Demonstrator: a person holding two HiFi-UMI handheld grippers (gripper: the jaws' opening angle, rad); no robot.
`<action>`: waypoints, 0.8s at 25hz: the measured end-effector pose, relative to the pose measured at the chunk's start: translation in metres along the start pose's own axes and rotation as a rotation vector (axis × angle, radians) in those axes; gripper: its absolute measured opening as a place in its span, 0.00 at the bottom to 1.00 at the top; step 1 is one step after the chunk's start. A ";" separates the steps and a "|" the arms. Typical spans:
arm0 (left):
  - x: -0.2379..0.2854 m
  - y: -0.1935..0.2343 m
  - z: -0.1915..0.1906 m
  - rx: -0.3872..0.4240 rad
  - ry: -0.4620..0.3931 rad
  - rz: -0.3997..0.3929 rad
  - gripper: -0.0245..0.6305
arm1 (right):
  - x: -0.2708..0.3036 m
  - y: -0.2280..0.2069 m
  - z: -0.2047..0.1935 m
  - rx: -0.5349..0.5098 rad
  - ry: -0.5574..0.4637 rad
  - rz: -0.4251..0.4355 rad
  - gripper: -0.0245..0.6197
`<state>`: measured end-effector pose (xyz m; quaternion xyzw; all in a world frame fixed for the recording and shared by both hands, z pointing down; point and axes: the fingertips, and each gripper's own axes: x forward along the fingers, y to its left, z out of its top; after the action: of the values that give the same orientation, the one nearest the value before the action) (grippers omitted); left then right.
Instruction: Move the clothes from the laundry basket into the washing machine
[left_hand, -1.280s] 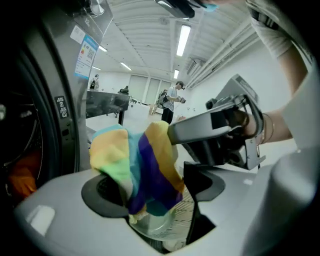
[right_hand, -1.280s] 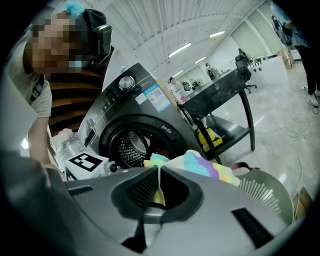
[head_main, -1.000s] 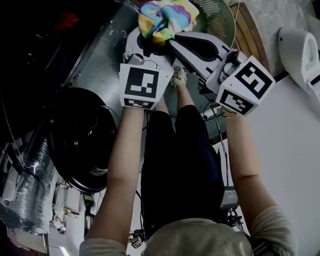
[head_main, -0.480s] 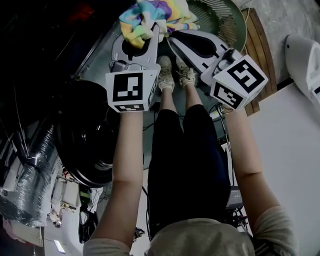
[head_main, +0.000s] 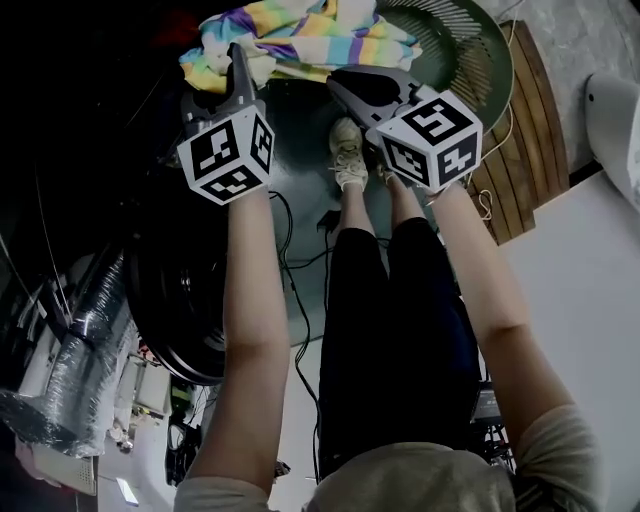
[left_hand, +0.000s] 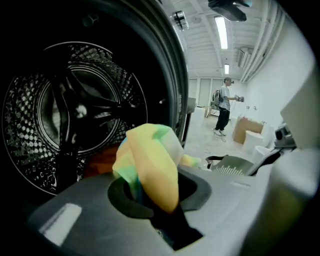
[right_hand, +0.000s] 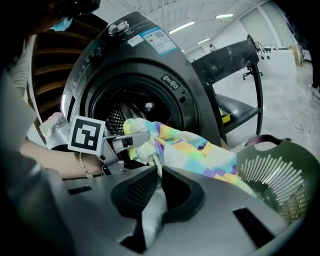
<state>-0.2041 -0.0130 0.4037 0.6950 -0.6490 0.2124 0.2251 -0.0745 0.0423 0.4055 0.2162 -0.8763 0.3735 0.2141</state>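
A pastel multicolour garment (head_main: 300, 40) hangs stretched between both grippers in front of the washing machine's dark opening (head_main: 110, 90). My left gripper (head_main: 237, 62) is shut on a bunched yellow-green fold of the garment (left_hand: 150, 165), right at the drum's mouth (left_hand: 75, 110). My right gripper (head_main: 340, 85) is closed on the garment's other edge (right_hand: 190, 147), its pads pressed together over thin fabric. From the right gripper view, the left gripper (right_hand: 131, 140) sits at the machine's round door opening (right_hand: 130, 107). The green laundry basket (head_main: 470, 60) stands to the right.
The machine's round door (head_main: 185, 300) hangs open below the left arm. Something orange (left_hand: 100, 160) lies inside the drum. Cables (head_main: 300, 300) run over the floor by the person's legs and shoes (head_main: 348, 155). A wooden pallet (head_main: 530, 120) lies beside the basket. Another person (left_hand: 222, 107) stands far off.
Both grippers have carried the garment leftward, away from the basket and up to the washing machine's opening. The left gripper has turned toward the drum, still holding its fold.
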 end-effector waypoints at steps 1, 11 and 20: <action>0.006 0.008 -0.001 -0.001 -0.001 0.017 0.18 | 0.005 -0.001 -0.001 0.005 -0.002 -0.002 0.07; 0.055 0.085 0.020 -0.050 -0.024 0.122 0.18 | 0.023 -0.013 0.004 -0.022 0.002 -0.019 0.07; 0.048 0.110 0.035 0.010 -0.053 0.236 0.17 | 0.033 -0.001 0.008 -0.016 -0.008 0.013 0.07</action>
<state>-0.3107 -0.0787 0.4082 0.6204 -0.7308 0.2224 0.1779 -0.1027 0.0287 0.4183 0.2101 -0.8816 0.3668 0.2100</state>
